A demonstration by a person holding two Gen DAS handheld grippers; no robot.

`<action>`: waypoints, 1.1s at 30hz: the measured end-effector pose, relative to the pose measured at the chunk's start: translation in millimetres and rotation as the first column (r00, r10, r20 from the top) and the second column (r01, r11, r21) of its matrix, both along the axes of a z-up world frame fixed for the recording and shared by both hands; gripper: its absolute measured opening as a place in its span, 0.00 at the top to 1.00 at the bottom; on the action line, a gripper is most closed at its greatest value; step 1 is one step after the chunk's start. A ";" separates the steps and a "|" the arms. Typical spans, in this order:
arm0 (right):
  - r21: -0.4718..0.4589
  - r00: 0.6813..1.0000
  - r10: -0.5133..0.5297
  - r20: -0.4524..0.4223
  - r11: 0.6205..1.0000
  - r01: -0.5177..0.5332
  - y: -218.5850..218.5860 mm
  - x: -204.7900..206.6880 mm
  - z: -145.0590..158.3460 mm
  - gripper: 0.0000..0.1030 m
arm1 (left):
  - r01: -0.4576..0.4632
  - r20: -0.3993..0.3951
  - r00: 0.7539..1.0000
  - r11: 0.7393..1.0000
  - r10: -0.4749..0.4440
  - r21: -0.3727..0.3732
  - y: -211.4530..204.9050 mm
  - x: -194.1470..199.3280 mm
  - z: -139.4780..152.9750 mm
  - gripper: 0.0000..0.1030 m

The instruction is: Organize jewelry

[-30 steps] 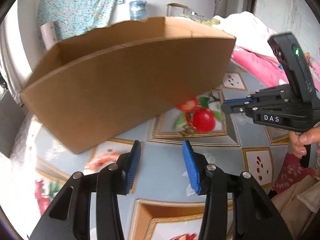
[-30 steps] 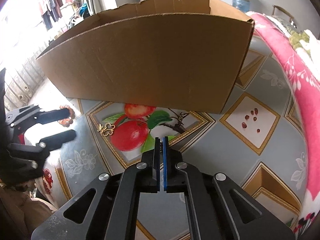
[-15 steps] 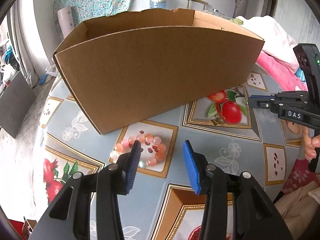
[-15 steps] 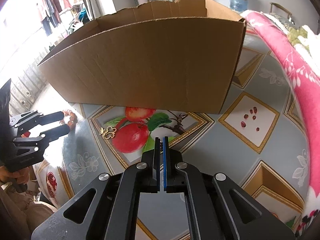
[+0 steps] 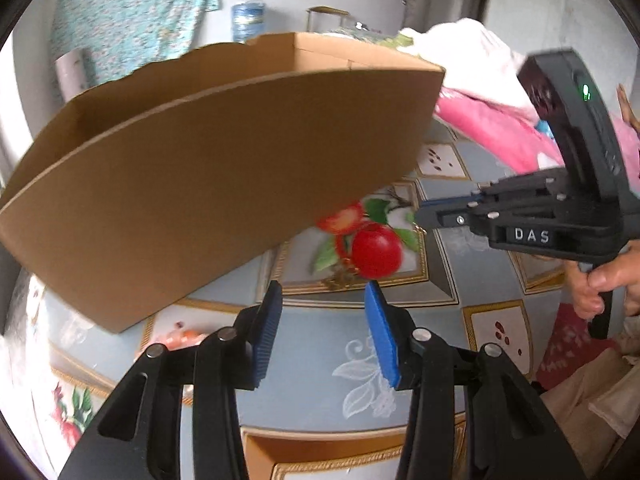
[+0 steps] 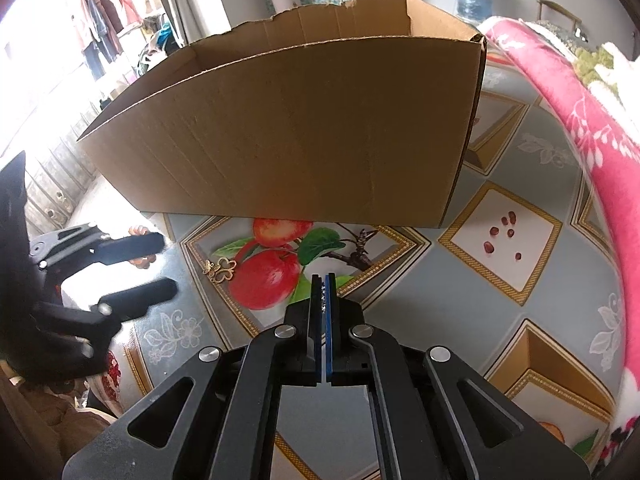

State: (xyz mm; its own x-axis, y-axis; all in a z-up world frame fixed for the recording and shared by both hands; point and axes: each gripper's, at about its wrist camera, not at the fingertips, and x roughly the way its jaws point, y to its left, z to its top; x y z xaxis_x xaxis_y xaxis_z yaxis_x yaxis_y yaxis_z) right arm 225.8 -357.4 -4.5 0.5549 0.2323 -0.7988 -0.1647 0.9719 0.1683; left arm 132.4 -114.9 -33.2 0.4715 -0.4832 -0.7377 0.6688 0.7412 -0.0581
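Glossy fruit-print tablecloth [image 6: 400, 304], corrugated box [image 6: 300, 128]; left tongs [image 5: 323, 330] closing, empty; right tongs [image 6: 323, 300] seemingly clamped empty.

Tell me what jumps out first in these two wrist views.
A big open cardboard box fills the back of the fruit-print tablecloth. In front of it a small gold butterfly pendant lies beside a printed red apple. The right gripper is shut just short of it, while the left gripper hangs over bare cloth, its empty jaws closing a little.

Bead bracelet [image 5: 182, 336] mostly hidden behind left gripper [image 5: 322, 330] finger; cardboard box [image 6: 304, 132] interior unseen.
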 end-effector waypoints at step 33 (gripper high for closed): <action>0.018 1.000 0.005 -0.019 1.000 -0.005 -4.2 5.0 -4.0 1.00 | 0.021 0.006 1.000 0.999 -0.022 0.050 -13.9 13.8 -12.4 0.87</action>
State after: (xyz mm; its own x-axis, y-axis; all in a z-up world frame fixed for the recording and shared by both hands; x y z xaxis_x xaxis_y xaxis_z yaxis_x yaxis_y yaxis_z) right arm 230.8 -361.6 -8.5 0.5386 0.2492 -0.8049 -0.1659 0.9679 0.1886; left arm 146.2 -128.9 -45.6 0.4666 -0.4559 -0.7579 0.6848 0.7286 -0.0166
